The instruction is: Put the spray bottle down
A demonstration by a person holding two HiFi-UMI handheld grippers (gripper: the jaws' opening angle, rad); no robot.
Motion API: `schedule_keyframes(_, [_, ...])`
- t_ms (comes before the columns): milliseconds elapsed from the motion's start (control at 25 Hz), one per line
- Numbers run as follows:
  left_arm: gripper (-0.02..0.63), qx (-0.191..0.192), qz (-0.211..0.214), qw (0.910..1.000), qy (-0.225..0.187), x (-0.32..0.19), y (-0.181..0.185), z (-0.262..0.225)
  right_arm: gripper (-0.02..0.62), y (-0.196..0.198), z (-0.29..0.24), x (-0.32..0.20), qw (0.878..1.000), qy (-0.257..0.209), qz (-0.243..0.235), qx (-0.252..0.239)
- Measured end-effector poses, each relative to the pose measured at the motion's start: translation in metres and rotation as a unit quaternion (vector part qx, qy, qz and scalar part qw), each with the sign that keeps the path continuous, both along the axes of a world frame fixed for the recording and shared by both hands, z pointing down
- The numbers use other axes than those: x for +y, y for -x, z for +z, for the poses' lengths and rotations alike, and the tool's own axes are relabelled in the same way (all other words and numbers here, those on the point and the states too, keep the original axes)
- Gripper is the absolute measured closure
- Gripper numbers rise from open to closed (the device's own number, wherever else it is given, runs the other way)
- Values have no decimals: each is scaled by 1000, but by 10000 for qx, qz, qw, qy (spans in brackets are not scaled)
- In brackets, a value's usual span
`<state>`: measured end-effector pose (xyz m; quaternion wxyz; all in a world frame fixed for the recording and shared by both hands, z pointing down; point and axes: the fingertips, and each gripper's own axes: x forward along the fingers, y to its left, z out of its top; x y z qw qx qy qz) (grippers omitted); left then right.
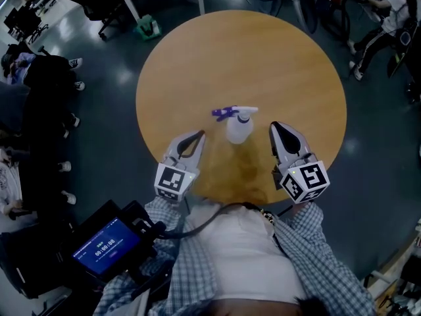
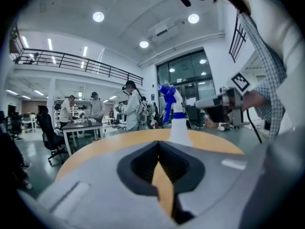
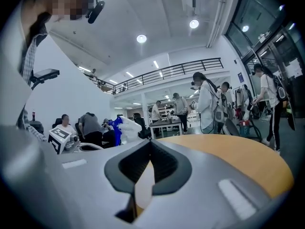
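Bottle point(image 1: 239, 127) upright on worktop point(image 1: 197, 64), between left gripper point(image 1: 200, 135) and right gripper point(image 1: 274, 126); fingers point(image 2: 143, 163) clenched, seemingly empty.

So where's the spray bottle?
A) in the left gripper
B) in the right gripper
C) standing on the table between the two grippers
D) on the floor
C: the spray bottle stands upright on the table, between the left gripper and the right gripper, touching neither.
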<state>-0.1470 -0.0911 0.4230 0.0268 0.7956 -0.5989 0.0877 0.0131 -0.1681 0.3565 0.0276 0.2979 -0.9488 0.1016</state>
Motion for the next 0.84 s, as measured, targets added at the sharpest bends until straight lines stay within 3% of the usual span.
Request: schedule_keyframes(840, [606, 14, 119, 9999, 101, 2, -3, 8, 594, 6, 7, -1, 9999, 94, -105, 53])
